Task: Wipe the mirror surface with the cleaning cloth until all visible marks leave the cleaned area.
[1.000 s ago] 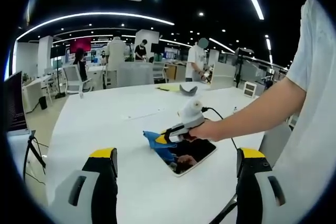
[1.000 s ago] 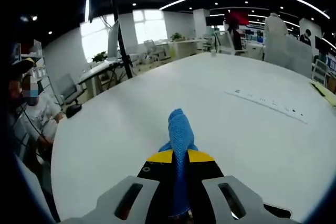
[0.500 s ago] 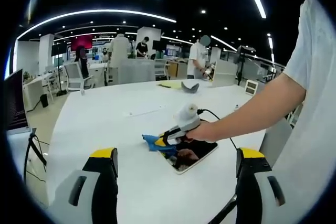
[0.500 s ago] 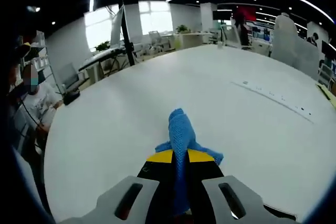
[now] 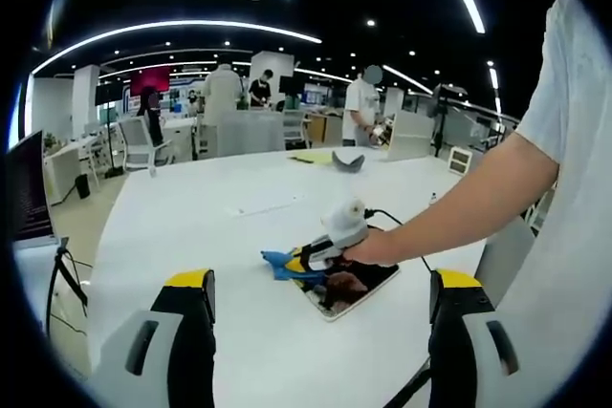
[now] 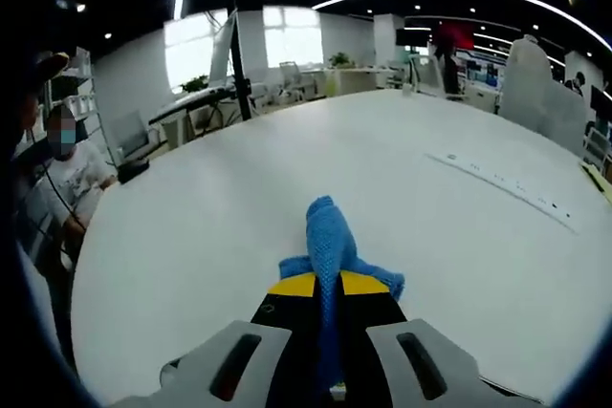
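On the round white office table, the right gripper, clamped on the blue woven cleaning cloth, has slid further across the flat rectangular mirror; wiping continues. The left gripper hangs wide open, empty.

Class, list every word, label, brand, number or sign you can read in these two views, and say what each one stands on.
None can be read.
Red screen far back in the office: any text on it is too small to read.
Strip of marks on the white table: too blurred to read.
Right tool, cloth, mirror: no lettering visible.
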A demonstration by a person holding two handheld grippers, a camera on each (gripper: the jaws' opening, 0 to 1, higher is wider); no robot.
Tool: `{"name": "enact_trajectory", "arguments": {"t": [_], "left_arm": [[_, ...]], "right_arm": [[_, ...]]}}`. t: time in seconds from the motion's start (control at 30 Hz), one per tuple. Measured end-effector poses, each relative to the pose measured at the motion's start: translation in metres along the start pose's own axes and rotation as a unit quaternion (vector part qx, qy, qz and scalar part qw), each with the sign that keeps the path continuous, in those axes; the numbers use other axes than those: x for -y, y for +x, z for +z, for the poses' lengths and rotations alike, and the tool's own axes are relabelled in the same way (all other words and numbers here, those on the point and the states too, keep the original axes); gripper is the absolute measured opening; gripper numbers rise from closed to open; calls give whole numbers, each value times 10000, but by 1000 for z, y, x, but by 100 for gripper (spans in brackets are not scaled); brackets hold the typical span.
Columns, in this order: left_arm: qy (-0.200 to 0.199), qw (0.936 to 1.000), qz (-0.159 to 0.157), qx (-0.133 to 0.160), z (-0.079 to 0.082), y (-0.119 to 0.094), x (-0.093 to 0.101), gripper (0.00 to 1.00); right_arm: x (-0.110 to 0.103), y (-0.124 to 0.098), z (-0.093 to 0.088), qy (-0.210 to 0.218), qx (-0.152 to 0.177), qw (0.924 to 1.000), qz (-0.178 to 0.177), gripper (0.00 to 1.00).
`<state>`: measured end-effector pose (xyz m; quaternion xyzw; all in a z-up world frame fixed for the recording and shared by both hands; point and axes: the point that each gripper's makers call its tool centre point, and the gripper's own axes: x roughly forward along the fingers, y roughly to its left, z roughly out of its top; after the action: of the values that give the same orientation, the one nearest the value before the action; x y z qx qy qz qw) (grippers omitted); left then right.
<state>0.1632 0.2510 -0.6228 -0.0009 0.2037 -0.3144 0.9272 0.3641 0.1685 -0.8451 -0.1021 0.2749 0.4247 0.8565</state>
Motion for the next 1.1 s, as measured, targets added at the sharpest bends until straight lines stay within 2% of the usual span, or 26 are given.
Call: {"name": "enact_trajectory", "arguments": {"t": [1.1], "left_arm": [[138,9999,21,37,6,1,5,92]], "right_arm": [[2,-1,-3,-112,24,9999,77,2]]}}
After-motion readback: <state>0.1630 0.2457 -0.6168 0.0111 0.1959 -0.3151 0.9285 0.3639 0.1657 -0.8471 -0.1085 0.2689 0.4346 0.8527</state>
